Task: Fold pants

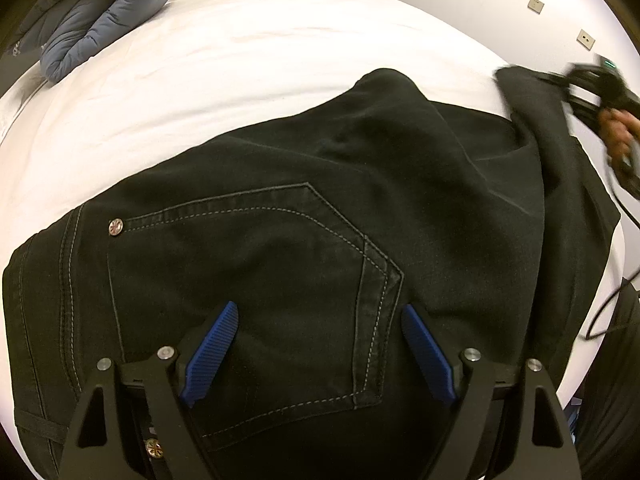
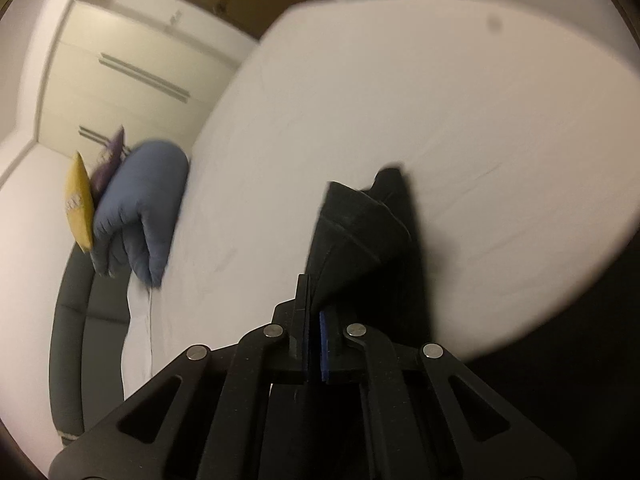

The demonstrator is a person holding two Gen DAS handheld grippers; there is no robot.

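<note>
The black pants lie on the white bed, seat and back pocket near, legs running far right. The left gripper hangs spread wide over the pocket, holding nothing. The right gripper is clamped narrow on a lifted fold of the pants at the far right. Judgement: the legs are being brought over. The left gripper should pin the seat flat while the right carries its end across, low and even, to match the edges.
</note>
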